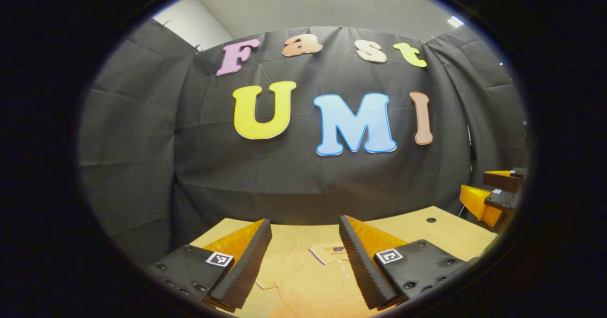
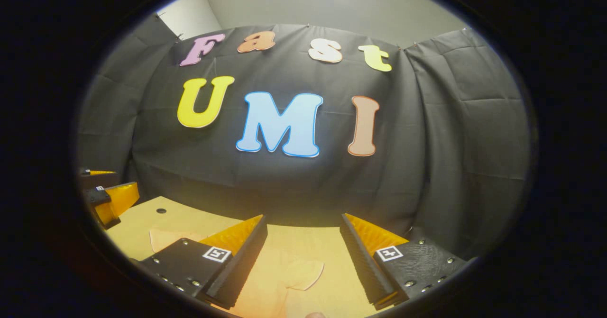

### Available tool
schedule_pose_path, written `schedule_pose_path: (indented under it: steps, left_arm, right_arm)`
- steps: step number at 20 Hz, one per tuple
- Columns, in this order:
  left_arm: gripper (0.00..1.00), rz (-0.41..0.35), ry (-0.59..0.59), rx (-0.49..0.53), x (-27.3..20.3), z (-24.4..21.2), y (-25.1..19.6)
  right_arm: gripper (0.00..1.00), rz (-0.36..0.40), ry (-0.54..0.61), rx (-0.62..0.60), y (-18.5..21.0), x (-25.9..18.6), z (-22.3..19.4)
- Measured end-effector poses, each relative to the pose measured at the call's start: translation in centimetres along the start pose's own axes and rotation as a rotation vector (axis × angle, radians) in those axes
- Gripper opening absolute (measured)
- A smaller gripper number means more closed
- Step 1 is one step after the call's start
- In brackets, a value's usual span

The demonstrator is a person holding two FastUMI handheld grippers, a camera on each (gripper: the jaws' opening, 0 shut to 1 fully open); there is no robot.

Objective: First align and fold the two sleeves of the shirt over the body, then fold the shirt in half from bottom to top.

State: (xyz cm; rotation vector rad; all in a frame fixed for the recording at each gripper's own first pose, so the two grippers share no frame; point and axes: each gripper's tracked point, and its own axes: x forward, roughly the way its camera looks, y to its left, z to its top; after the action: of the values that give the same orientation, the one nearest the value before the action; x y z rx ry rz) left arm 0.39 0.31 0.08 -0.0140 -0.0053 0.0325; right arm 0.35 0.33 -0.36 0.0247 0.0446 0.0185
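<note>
Left gripper view: left gripper (image 1: 303,261) open above the shirt (image 1: 308,280) collar, shirt flat near the tabletop (image 1: 446,232) front edge. Right gripper view: right gripper (image 2: 303,261) open over a sleeve (image 2: 303,273).

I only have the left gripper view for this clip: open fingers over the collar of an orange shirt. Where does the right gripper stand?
Observer: The right gripper hangs open above the table, holding nothing.
Operator: What lies under it?
Observer: One sleeve of the shirt lies flat between its fingers, not yet folded over the body.
Operator: Does that camera catch my gripper?
Observer: Yes, the left gripper shows at the left edge of the right gripper view, above the table beside a small round hole in its top.
</note>
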Motion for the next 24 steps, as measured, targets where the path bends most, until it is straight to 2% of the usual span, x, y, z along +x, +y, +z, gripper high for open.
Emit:
schedule_pose_path:
  steps: [3,7,12,15,24]
  left_arm:
    - [0.94,0.011,0.009,-0.002,-0.2,-0.1,0.2]
    - [0.94,0.050,0.043,-0.011,-0.7,-0.8,1.3]
    - [0.94,0.081,0.055,-0.001,-1.4,-1.4,2.1]
    - [0.94,0.095,0.059,0.018,-2.0,-1.5,2.4]
    - [0.93,0.144,0.108,-0.029,-5.1,-3.5,3.7]
  right_arm:
    - [0.95,0.003,0.068,0.015,-0.4,2.1,-1.7]
    - [0.95,0.006,0.174,0.038,-1.1,5.7,-6.0]
    - [0.95,0.005,0.301,0.040,-1.2,9.9,-11.8]
    - [0.96,0.006,0.422,0.082,-0.9,12.9,-16.5]
    - [0.96,-0.052,0.670,0.137,-2.0,16.5,-26.3]
